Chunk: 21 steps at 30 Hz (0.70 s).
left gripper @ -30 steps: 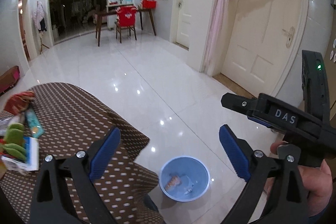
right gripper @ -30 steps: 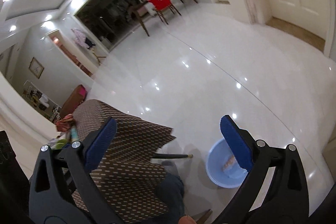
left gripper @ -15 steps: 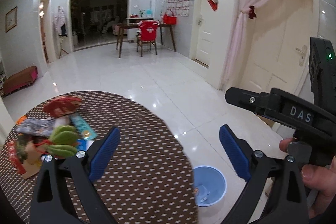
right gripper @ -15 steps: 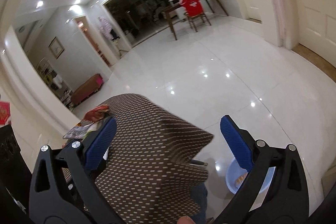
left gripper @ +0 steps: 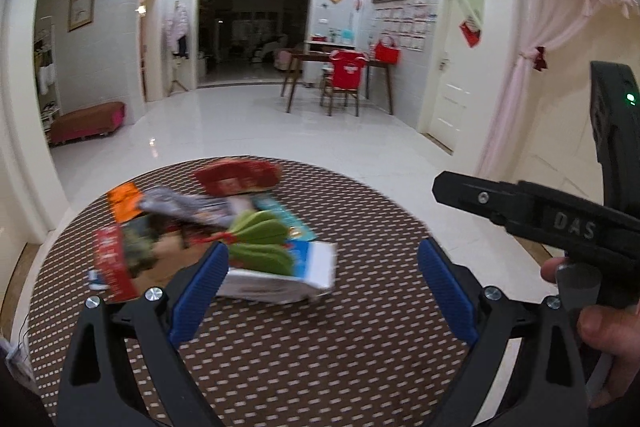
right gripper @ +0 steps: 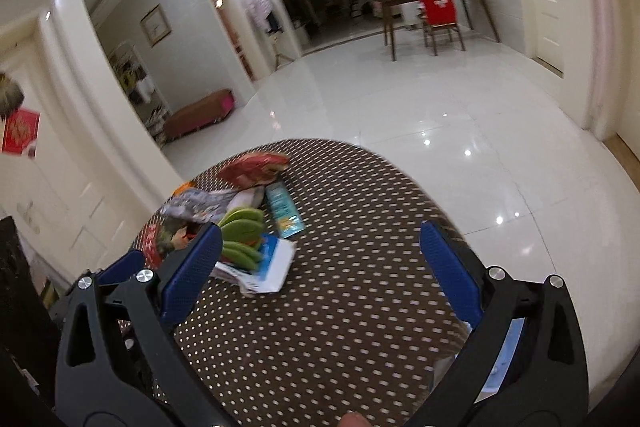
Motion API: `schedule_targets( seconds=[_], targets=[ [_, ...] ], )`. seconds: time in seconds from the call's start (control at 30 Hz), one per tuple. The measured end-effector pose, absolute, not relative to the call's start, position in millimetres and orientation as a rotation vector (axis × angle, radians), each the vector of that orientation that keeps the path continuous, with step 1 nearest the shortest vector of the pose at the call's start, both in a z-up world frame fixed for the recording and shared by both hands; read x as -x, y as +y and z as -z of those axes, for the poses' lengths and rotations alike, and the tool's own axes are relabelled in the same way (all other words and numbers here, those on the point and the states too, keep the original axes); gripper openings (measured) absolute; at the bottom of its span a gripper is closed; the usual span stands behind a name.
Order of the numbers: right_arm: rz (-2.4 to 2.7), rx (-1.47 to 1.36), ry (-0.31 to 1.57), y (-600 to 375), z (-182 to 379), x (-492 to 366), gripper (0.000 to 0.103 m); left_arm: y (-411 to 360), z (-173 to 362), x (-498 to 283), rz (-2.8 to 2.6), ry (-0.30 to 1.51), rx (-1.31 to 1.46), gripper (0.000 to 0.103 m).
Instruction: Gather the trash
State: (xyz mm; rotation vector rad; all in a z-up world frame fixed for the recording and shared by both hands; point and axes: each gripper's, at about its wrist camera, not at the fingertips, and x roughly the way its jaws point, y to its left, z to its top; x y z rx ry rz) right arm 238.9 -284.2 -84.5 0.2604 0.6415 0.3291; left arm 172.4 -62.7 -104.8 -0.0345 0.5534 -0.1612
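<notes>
A pile of wrappers lies on the round brown dotted table (left gripper: 320, 347): a white and blue packet (left gripper: 288, 275) with green pieces (left gripper: 260, 239) on it, a red bag (left gripper: 236, 177), a grey wrapper (left gripper: 184, 207), a teal wrapper (right gripper: 284, 211). My left gripper (left gripper: 324, 291) is open and empty, just short of the white packet. My right gripper (right gripper: 320, 275) is open and empty over the table; its body (left gripper: 560, 223) shows at the right in the left wrist view. The blue bin (right gripper: 508, 355) shows partly behind my right finger.
The table (right gripper: 340, 307) stands on a glossy white tile floor (left gripper: 280, 123). A far wooden table with a red-covered chair (left gripper: 344, 79) stands by the back wall. A low bench (left gripper: 86, 123) is at the left. White doors (left gripper: 448, 99) are at the right.
Both views have swung up and left from the floor and blue bin to the table top. The wrapper pile is now near and centred. Both grippers stay open.
</notes>
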Motion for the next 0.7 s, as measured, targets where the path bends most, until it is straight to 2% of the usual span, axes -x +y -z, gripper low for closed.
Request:
schedule_targets(
  seconds=[0.53, 0.6, 0.63, 0.67, 0.7],
  targets=[
    [-0.523, 0.104, 0.812, -137, 148, -304, 0.097, 73, 147, -177, -0.107, 0.616, 0.124, 0.094],
    [-0.550, 0.125, 0.823, -126, 153, -308, 0.090, 86, 149, -181, -0.124, 0.623, 0.138, 0.094],
    [-0.561, 0.134, 0.830, -121, 154, -310, 0.077, 91, 149, -183, -0.130, 0.625, 0.143, 0.094],
    [-0.567, 0.143, 0.840, -117, 157, -312, 0.057, 95, 150, -185, -0.133, 0.627, 0.146, 0.094],
    [-0.565, 0.151, 0.854, -113, 161, -315, 0.047, 97, 149, -188, -0.135, 0.628, 0.151, 0.094]
  ],
)
